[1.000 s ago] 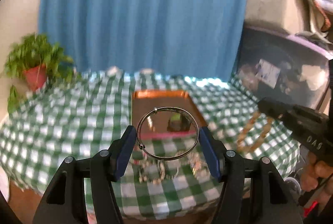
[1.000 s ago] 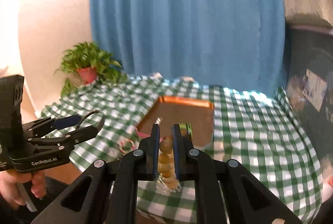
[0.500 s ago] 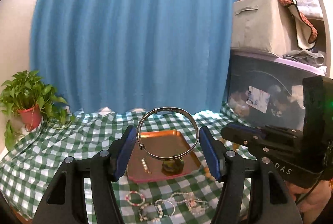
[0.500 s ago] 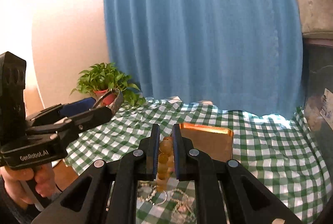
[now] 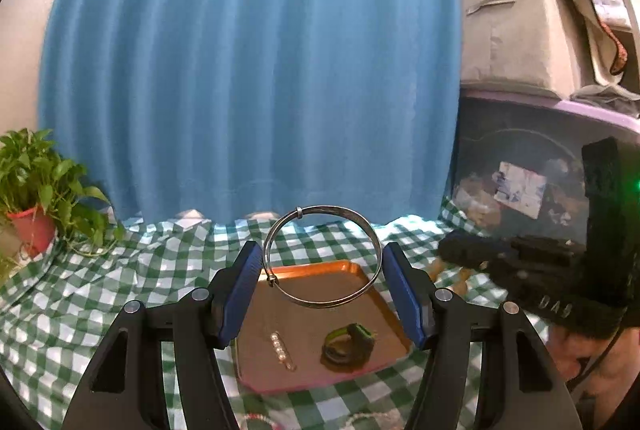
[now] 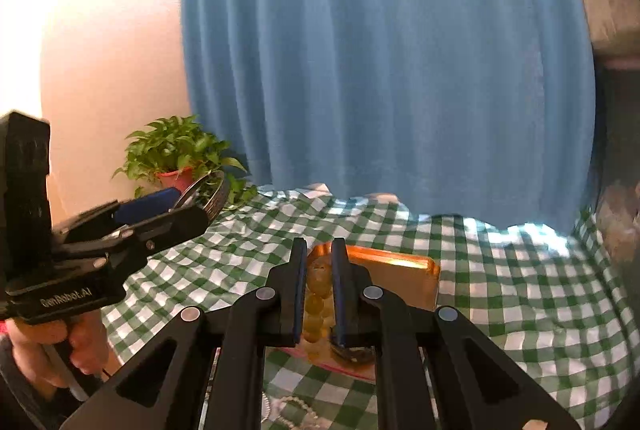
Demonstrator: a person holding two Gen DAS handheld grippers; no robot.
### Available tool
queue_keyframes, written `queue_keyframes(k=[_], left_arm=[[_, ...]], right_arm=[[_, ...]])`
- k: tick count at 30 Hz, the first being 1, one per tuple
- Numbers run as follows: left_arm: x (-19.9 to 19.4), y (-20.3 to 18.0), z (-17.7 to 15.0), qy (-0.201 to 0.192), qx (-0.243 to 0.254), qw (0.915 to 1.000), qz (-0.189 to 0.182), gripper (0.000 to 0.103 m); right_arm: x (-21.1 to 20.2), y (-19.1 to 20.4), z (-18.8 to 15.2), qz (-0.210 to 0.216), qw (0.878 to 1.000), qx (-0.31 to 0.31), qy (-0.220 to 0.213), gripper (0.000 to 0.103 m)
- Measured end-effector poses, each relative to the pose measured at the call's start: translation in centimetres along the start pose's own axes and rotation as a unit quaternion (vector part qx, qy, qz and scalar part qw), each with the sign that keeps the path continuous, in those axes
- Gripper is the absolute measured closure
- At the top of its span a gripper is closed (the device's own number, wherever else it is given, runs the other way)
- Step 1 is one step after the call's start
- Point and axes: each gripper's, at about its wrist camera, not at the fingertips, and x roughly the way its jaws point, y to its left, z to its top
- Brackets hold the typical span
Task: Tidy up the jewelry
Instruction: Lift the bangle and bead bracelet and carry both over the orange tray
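A: The thin silver metal bangle (image 5: 321, 257) is standing upright between the blue pads of the left gripper (image 5: 320, 284), pinched across its width and hanging above the near edge of the rectangular copper-coloured tray (image 5: 340, 267).

B: And the string of round amber beads (image 6: 316, 304) is being squeezed between the nearly closed fingers of the right gripper (image 6: 319, 294), just short of that tray (image 6: 404, 272).

A: I would be lowering each piece close to the tray floor before releasing, clear of the dark green ring-like piece (image 5: 349, 347) and the small pale bead bar (image 5: 282, 349), so nothing bounces.

B: Only the left wrist view is showing those two; the right wrist view is showing the bangle edge-on (image 6: 200, 190) and the hand (image 6: 60, 350) beneath the left gripper (image 6: 176, 208).
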Motion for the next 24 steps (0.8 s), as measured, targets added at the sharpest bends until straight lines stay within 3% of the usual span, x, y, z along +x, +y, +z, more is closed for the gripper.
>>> queue_keyframes(k=[4, 7, 11, 16, 20, 24], left_arm=[[3.7, 2.4, -2.5, 0.019, -0.033, 0.9993, -0.007, 0.040], [6.8, 4.4, -4.4, 0.060, -0.073, 0.9954, -0.012, 0.040], [10.6, 6.2, -6.9, 0.124, -0.116, 0.9855, -0.002, 0.040], [12.9, 6.3, -9.1, 0.184, -0.110, 0.9765, 0.020, 0.040], [14.1, 6.3, -10.7, 0.240, -0.097, 0.9643, 0.055, 0.040], [14.7, 6.4, -12.0, 0.271, -0.095, 0.9566, 0.048, 0.040]], right_arm=[[2.6, -1.7, -1.1, 0.000, 1.000, 0.023, 0.013, 0.093], [5.5, -3.6, -3.2, 0.010, 0.997, 0.065, 0.049, 0.093], [8.4, -5.3, -6.0, -0.007, 0.993, 0.070, 0.091, 0.093], [11.6, -8.0, -8.5, -0.021, 0.987, 0.104, 0.119, 0.093], [12.5, -8.1, -9.2, -0.044, 0.986, 0.086, 0.137, 0.093], [13.5, -8.6, -10.5, -0.048, 0.977, 0.107, 0.180, 0.093]])
